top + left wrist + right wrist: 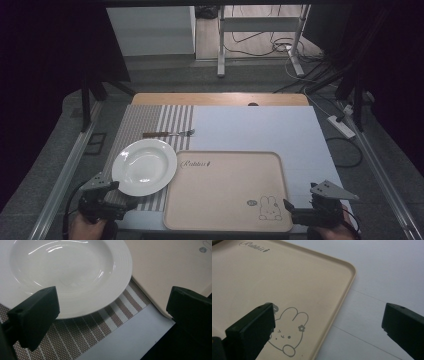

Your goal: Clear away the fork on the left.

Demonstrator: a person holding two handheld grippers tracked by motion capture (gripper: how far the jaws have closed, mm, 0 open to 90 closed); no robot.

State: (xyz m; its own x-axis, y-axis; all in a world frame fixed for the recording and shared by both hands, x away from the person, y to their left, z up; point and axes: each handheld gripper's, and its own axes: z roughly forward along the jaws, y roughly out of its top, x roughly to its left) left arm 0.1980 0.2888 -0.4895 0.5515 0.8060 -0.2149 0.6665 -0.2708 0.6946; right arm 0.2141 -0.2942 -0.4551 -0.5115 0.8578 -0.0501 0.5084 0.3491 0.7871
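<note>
The left hand-held gripper (122, 195) sits at the lower left of the high view, just below the round white ceramic plate (144, 166). Its jaws stand spread wide with nothing between them. In the left gripper view the near rim of the plate (72, 277) lies just ahead of the jaws, at upper left of that frame, not touched.

The plate rests on the brown-and-white striped woven placemat (165, 122), left of centre in the high view, its right edge touching or slightly overlapping the left rim of the square beige plastic tray with a rabbit drawing (227, 192). The tray carries nothing.

A metal fork with a wooden handle (168, 134) lies flat on the placemat above the plate, apart from it, tines pointing right.

The right hand-held gripper (292, 209) sits at the lower right of the high view, by the tray's lower right corner. Its jaws are likewise spread and empty; in the right gripper view the tray rim (348, 287) runs between them, untouched.

The pale blue sheet (260, 130) covers the desk right of the placemat.

Assessment: work appears at its outset. Nothing is gripped, lifted or placed on the tray. The plate looks to be the first item in hand; the approach, grasp and any transfer remain to be done, the fork likewise.
</note>
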